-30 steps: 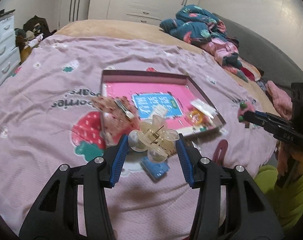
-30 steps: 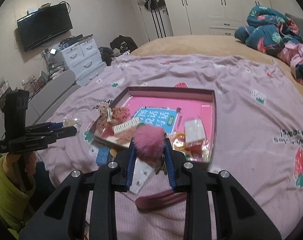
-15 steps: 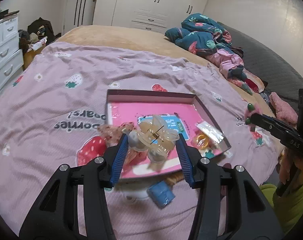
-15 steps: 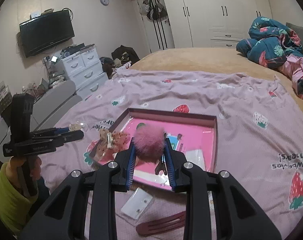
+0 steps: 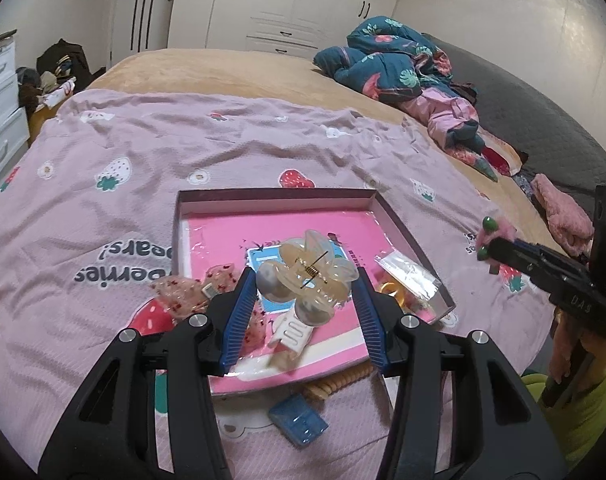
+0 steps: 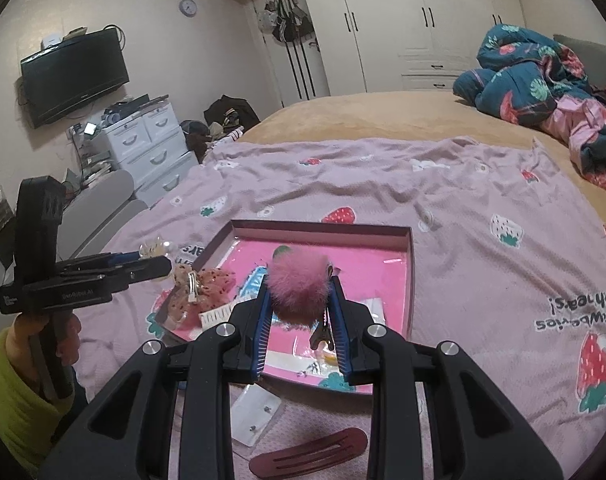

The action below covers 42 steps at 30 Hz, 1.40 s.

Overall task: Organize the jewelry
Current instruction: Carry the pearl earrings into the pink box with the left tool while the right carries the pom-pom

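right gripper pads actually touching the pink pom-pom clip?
Touching. Right wrist view: the pink pom-pom clip sits squeezed between both blue pads of the right gripper, no gap on either side.

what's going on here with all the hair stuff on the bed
A person is sorting hair accessories into a shallow pink-lined box on a strawberry-print blanket. The left tool is shut on a translucent cream claw clip, held above the box. The right tool is shut on a fluffy pink pom-pom clip, also over the box. A dark red snap clip and a blue clip lie on the blanket outside the box.
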Motion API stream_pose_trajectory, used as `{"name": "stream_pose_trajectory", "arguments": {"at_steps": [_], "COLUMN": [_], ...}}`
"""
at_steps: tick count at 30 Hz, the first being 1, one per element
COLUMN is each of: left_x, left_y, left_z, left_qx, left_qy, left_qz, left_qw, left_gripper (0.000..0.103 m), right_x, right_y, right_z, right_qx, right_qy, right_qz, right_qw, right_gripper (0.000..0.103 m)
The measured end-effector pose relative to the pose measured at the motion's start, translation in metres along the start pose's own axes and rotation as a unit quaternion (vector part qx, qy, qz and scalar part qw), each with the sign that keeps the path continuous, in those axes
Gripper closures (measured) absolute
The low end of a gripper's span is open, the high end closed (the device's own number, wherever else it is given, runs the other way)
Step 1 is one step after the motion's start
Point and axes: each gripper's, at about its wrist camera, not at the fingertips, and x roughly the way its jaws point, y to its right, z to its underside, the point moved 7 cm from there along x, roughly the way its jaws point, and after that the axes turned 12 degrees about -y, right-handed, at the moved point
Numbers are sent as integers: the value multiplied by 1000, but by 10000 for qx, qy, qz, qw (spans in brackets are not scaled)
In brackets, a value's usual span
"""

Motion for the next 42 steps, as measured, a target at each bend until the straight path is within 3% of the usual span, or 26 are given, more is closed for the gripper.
{"name": "stream_pose_trajectory", "arguments": {"at_steps": [16,42], "left_x": [51,104], "left_y": [11,-54], "left_z": [-14,-19], "left_qx": [98,-565], "left_qy": [-395,-838], "left_qz": [-11,-424], "left_qw": [9992,9940], "left_gripper": [63,63], "right_x": [34,85], "right_y": [7,2], "right_z": [25,43], "right_qx": [-67,-150], "right_qy": [-356,-666], "right_qz": [211,543], "right_qw": [9991,9962], "right_gripper": [77,77]}}
